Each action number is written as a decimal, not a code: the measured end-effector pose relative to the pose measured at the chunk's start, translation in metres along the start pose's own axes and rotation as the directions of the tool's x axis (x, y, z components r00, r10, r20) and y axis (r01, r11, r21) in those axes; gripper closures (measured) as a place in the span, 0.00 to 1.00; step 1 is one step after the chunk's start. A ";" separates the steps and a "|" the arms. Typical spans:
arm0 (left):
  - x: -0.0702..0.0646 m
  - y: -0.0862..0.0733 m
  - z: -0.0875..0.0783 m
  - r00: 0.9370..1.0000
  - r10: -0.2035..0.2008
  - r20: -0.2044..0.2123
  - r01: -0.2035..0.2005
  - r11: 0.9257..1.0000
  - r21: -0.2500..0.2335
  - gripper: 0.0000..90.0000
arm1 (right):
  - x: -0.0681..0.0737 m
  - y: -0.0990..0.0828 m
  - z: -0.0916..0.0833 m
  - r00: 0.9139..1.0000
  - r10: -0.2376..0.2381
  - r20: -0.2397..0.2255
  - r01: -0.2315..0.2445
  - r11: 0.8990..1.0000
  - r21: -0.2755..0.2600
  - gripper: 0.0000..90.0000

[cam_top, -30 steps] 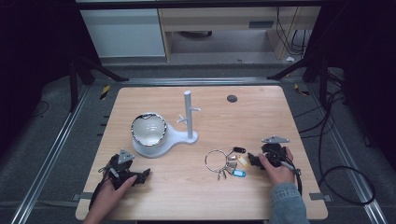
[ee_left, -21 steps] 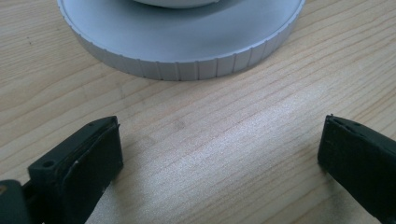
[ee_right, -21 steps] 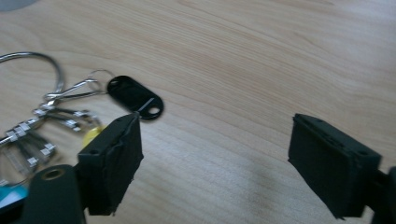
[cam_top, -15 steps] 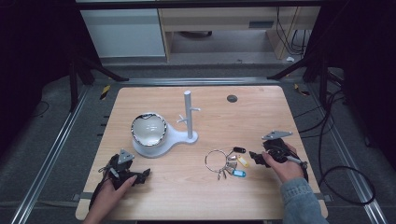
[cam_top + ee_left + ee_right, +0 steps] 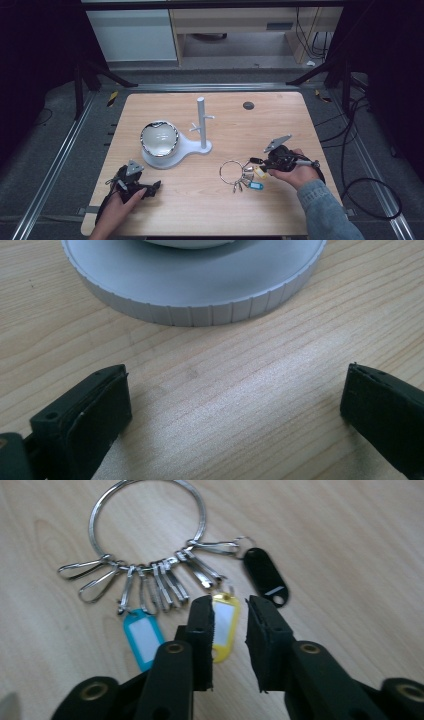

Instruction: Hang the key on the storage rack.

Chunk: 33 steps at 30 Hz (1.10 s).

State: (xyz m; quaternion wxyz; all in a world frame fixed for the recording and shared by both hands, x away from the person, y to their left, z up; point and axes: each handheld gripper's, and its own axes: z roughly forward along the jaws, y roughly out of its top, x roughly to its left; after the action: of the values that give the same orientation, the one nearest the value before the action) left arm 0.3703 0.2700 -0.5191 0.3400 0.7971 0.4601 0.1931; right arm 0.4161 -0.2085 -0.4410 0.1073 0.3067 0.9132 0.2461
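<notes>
A: Two grippers are on the wooden table (image 5: 280, 110), one in each of the person's hands. The left gripper (image 5: 134, 182) lies low near the front left corner, its jaws spread wide with bare wood between them.

B: And ahead of it?

A: In the left gripper view the ribbed rim of a round grey base (image 5: 200, 295) sits just beyond the jaws, apart from them. From the high view that base belongs to a white stand (image 5: 175, 150) carrying a shiny bowl-like mirror (image 5: 159, 137) and an upright post with short pegs (image 5: 202, 122).

B: The right side?

A: The right gripper (image 5: 272, 161) is at the key ring (image 5: 150, 525), right of the stand. Its jaws stand a little apart, closed on nothing, with the yellow tag (image 5: 225, 622) lying partly under the left one and showing in the gap.

B: Other tags?

A: A blue tag (image 5: 142, 637) lies beside the yellow one, a black tag (image 5: 265, 577) on the other side, and a row of metal clips (image 5: 150, 582) hangs along the ring. All lie flat on the table. A small dark disc (image 5: 248, 105) sits near the far edge.
</notes>
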 end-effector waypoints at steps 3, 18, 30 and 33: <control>0.000 0.000 0.000 1.000 0.000 0.000 0.000 1.000 0.000 0.00 | 0.005 0.005 0.006 0.999 -0.034 -0.031 0.035 0.999 0.034 0.90; 0.000 0.000 0.000 1.000 0.000 0.000 0.000 1.000 0.000 0.00 | 0.014 0.023 0.033 0.988 -0.131 -0.084 0.143 0.976 0.164 0.92; 0.000 0.000 0.000 1.000 0.000 0.000 0.000 1.000 0.000 0.00 | 0.017 0.024 0.040 0.981 -0.156 -0.115 0.177 0.964 0.200 0.87; 0.000 0.000 0.000 1.000 0.000 0.000 0.000 1.000 0.000 0.00 | 0.018 0.025 0.042 0.978 -0.170 -0.118 0.192 0.958 0.212 0.86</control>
State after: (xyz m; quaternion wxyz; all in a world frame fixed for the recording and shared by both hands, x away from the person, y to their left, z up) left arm 0.3703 0.2700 -0.5190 0.3399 0.7973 0.4600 0.1930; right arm 0.4291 -0.1637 -0.4648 0.0494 0.2193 0.9634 0.1463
